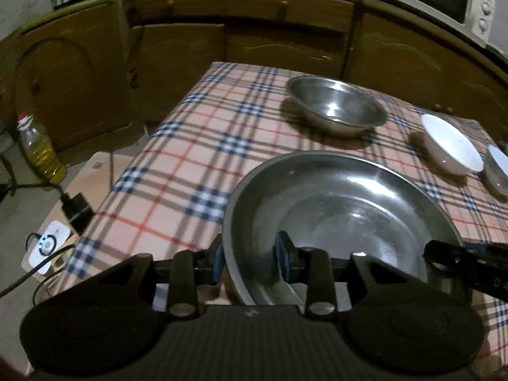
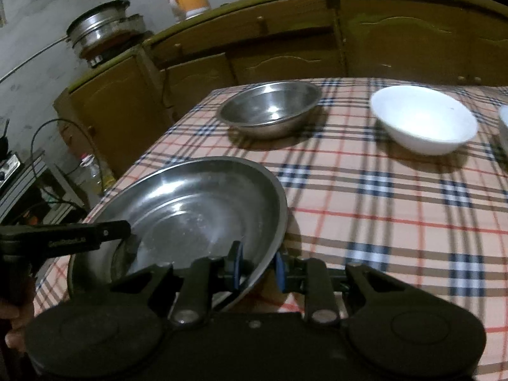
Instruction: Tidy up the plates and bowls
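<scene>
A large steel plate (image 1: 343,209) is held near the table's near-left corner; it also shows in the right wrist view (image 2: 197,209). My left gripper (image 1: 250,257) is shut on its left rim. My right gripper (image 2: 257,268) is shut on its right rim, and shows as a dark finger in the left wrist view (image 1: 460,254). My left gripper reaches in from the left in the right wrist view (image 2: 79,238). A steel bowl (image 1: 336,104) (image 2: 270,108) stands farther back. A white bowl (image 1: 451,143) (image 2: 422,117) stands to its right.
The checked tablecloth (image 1: 197,146) (image 2: 397,206) covers the table. Another white dish (image 1: 498,168) (image 2: 503,120) sits at the far right edge. Wooden cabinets (image 1: 254,38) stand behind. An oil bottle (image 1: 41,149) and a white device with cables (image 1: 47,244) lie left of the table.
</scene>
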`<state>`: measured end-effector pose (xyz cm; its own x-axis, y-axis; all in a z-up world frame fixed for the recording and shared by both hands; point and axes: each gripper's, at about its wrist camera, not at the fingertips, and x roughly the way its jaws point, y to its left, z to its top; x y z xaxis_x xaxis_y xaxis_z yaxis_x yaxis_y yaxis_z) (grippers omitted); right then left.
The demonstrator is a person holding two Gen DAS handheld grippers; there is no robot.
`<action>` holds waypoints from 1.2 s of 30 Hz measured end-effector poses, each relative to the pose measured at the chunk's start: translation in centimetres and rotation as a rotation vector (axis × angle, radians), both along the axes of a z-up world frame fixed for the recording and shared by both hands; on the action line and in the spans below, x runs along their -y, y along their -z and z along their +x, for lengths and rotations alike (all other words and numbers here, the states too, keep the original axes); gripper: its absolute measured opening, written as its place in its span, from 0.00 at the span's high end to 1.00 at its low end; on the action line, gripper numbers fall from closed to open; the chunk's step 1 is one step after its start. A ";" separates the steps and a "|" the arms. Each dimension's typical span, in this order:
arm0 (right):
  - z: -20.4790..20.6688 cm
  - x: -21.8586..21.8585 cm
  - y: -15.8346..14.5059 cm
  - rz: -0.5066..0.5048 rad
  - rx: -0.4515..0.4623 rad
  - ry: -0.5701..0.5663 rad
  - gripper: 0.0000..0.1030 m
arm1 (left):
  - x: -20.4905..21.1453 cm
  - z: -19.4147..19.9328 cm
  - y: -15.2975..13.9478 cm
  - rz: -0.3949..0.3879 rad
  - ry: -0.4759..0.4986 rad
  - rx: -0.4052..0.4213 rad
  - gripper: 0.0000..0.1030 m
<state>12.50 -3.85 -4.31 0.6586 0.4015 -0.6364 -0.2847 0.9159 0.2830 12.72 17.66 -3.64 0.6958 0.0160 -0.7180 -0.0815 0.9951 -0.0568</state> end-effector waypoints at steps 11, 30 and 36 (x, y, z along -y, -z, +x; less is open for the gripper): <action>0.3 -0.6 2.0 -0.010 -0.064 -0.002 0.73 | -0.7 -0.4 2.2 -0.028 -0.033 -0.026 0.66; 4.1 5.3 -4.1 -0.015 0.067 0.094 0.36 | 0.7 3.3 -5.1 -0.024 0.011 0.067 0.26; 7.6 4.5 -5.9 -0.016 0.085 0.074 0.31 | 2.4 7.7 -6.3 -0.025 0.048 0.066 0.21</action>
